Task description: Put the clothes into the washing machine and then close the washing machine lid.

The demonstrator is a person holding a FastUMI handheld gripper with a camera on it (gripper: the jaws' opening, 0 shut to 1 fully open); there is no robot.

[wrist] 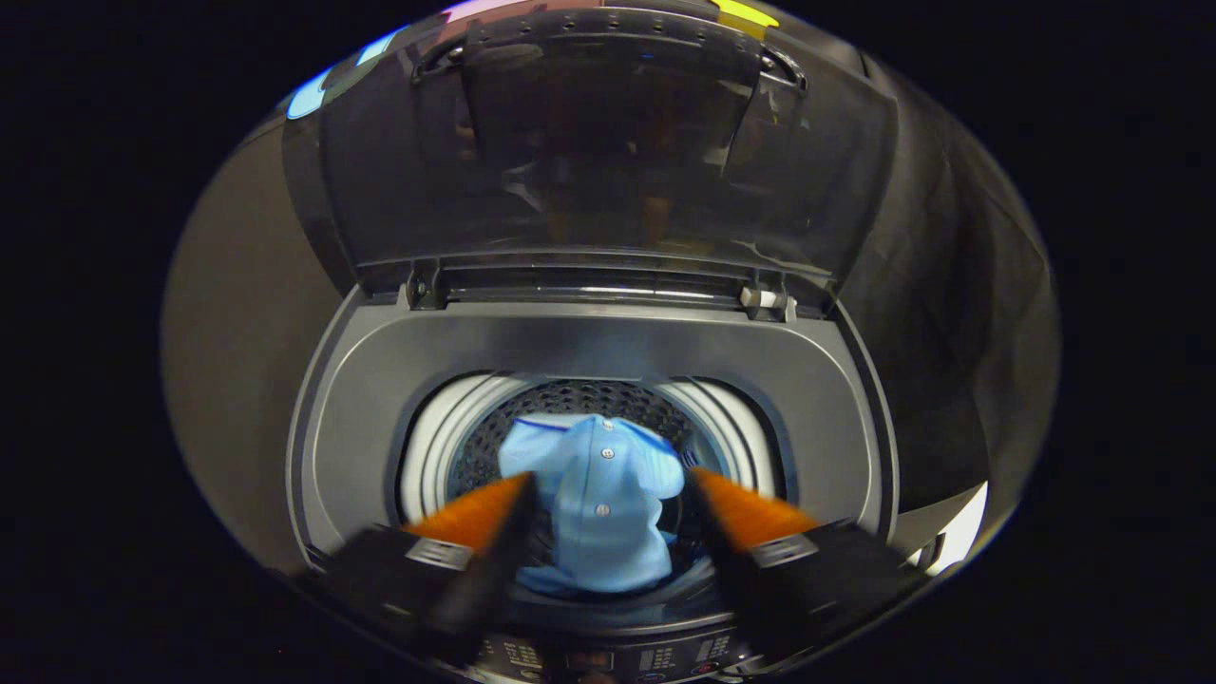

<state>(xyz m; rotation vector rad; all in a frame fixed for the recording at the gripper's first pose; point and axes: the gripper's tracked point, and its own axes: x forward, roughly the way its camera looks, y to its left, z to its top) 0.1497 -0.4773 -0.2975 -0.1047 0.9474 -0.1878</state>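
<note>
Overhead, the gripper [608, 489] hangs above the washing machine [361, 418], its fingers spread wide and holding nothing. Between them, down inside the perforated drum [570, 399], lies a light-blue buttoned shirt [594, 499]. Behind the opening, the transparent lid [608, 152] stands raised at the machine's back edge.

- Lid [608, 142]: glossy, translucent dark plastic, showing reflections.
- Top deck [608, 347] of the washing machine: smooth grey plastic, slight sheen.
- Drum [579, 394]: perforated shiny metal.
- Shirt [598, 494]: soft light-blue cloth with small smooth buttons.
</note>
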